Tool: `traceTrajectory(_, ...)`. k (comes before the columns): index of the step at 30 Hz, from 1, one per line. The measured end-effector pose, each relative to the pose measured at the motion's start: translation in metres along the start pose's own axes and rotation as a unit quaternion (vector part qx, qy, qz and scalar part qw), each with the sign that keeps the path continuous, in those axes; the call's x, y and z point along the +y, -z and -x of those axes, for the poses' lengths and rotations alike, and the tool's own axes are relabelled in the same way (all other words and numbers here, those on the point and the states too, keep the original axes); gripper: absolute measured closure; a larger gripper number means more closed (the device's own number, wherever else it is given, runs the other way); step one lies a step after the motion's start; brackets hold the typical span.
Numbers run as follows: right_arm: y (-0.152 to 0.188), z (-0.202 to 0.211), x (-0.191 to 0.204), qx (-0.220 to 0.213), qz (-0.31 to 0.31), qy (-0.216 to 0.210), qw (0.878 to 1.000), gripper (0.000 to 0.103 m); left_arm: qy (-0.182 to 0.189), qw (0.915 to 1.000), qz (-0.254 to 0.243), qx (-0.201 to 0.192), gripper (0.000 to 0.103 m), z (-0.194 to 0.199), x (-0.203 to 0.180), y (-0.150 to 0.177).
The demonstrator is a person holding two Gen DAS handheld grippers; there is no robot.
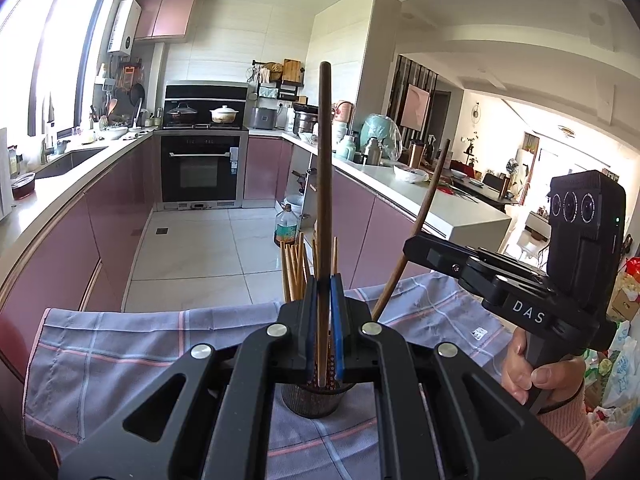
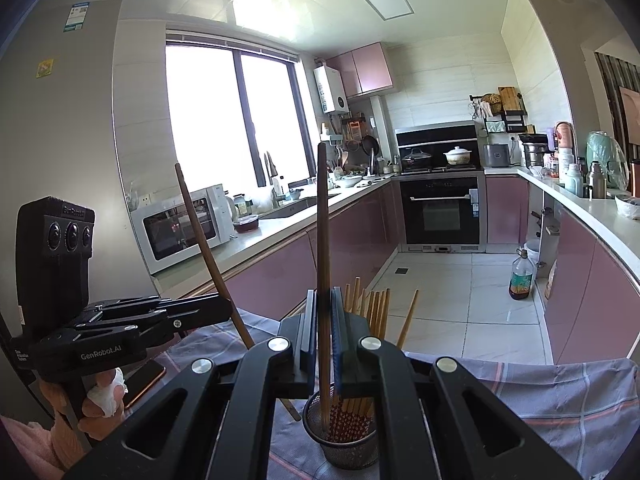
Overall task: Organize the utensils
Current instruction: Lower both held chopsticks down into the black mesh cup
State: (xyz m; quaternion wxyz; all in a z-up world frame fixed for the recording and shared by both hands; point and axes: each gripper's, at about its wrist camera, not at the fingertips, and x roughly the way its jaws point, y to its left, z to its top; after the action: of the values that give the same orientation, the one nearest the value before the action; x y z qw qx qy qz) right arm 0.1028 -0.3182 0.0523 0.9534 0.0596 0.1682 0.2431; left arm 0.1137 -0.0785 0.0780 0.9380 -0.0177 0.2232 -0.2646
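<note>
Left wrist view: left claw (image 1: 323, 308) pinching a dark chopstick (image 1: 325, 184), long axis near upright, lower tip inside the mesh holder (image 1: 312, 400) directly below. Holder mostly hidden by claw body. Right claw (image 1: 416, 246) seen side-on, right of holder.

Right wrist view: right claw (image 2: 324, 320) pinching a second dark chopstick (image 2: 322, 240), upright, above holder (image 2: 344, 448) on the bench cloth (image 2: 560, 400). Tip depth unclear.
</note>
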Motion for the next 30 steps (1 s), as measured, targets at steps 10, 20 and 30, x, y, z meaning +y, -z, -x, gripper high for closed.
traceTrajectory(10,0.001,-0.005,-0.003,0.006,-0.009,0.008,1.000,0.098,-0.008,0.9999,-0.004,0.006,0.096,-0.009,-0.007,-0.002)
traceTrajectory(20,0.002,-0.017,-0.003,0.019,-0.011,0.017,1.000,0.098,-0.011,0.9996,-0.001,0.026,0.096,-0.025,-0.003,-0.003)
traceTrajectory(30,0.004,-0.034,-0.008,0.038,-0.010,0.017,0.999,0.098,-0.016,0.9987,0.004,0.048,0.096,-0.042,0.002,-0.002)
